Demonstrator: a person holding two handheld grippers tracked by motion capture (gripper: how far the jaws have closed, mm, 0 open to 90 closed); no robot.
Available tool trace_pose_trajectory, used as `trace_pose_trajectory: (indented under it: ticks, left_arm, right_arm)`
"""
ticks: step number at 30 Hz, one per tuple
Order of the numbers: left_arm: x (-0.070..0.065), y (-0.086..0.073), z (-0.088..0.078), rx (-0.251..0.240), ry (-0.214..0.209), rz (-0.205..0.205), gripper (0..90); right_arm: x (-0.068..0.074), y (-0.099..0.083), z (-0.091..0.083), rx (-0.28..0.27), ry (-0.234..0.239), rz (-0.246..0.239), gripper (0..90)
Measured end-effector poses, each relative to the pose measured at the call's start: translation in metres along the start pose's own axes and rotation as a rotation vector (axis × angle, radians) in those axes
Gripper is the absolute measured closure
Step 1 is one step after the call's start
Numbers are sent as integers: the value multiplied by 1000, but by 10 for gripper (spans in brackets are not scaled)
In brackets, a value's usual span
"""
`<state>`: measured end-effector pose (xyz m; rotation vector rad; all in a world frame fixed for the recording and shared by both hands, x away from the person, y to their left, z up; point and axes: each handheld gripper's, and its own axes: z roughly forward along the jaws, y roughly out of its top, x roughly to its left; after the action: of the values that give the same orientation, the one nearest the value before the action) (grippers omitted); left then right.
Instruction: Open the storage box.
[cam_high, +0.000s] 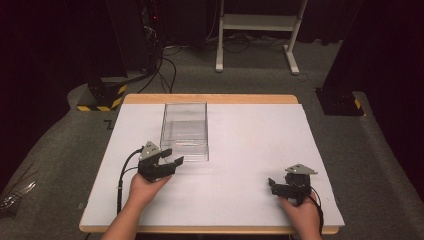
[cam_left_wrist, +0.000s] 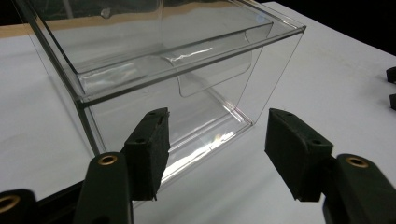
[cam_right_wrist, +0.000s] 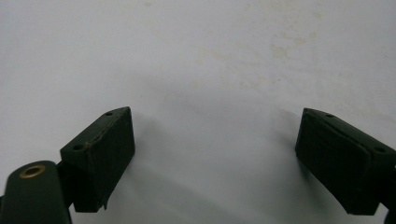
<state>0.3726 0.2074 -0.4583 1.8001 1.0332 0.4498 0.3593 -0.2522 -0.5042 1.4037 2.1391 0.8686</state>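
A clear plastic box (cam_high: 184, 131) stands on the white mat (cam_high: 250, 150), left of the middle. In the left gripper view the box (cam_left_wrist: 187, 70) shows a clear inner panel with a rounded tab on its near face. My left gripper (cam_high: 171, 156) sits just in front of the box's near left corner. Its jaws (cam_left_wrist: 218, 119) are open, with the box's lower near corner beyond them and nothing between the pads. My right gripper (cam_high: 273, 186) rests at the front right of the mat, far from the box. It is open (cam_right_wrist: 215, 116) over bare mat.
The mat covers a wooden table whose far edge (cam_high: 210, 98) shows behind the box. Beyond the table are a white stand frame (cam_high: 257, 22), floor cables and a black-and-yellow striped base (cam_high: 102, 97). The right gripper's jaw tips (cam_left_wrist: 391, 74) peek in at the edge of the left gripper view.
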Motion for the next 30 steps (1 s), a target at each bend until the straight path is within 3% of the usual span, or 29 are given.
trace_pose_trajectory:
  ticks: [3, 4, 6, 7, 8, 17, 30]
  left_arm:
    - [1, 2, 2, -5, -6, -8, 410]
    - [-5, 3, 8, -79, -9, -101, 410]
    - [0, 3, 9, -66, -16, -103, 414]
    - [0, 3, 9, -66, -16, -103, 416]
    - [8, 3, 7, -11, -16, -43, 416]
    - [14, 3, 11, -46, -42, -61, 457]
    - [14, 6, 21, -47, -47, -16, 570]
  right_arm:
    - [0, 0, 0, 0, 0, 0, 119]
    - [0, 0, 0, 0, 0, 0, 119]
    - [0, 0, 0, 0, 0, 0, 119]
    - [0, 0, 0, 0, 0, 0, 119]
    - [0, 0, 0, 0, 0, 0, 119]
    - [0, 0, 0, 0, 1, 1, 119]
    - [0, 0, 0, 0, 1, 1, 119]
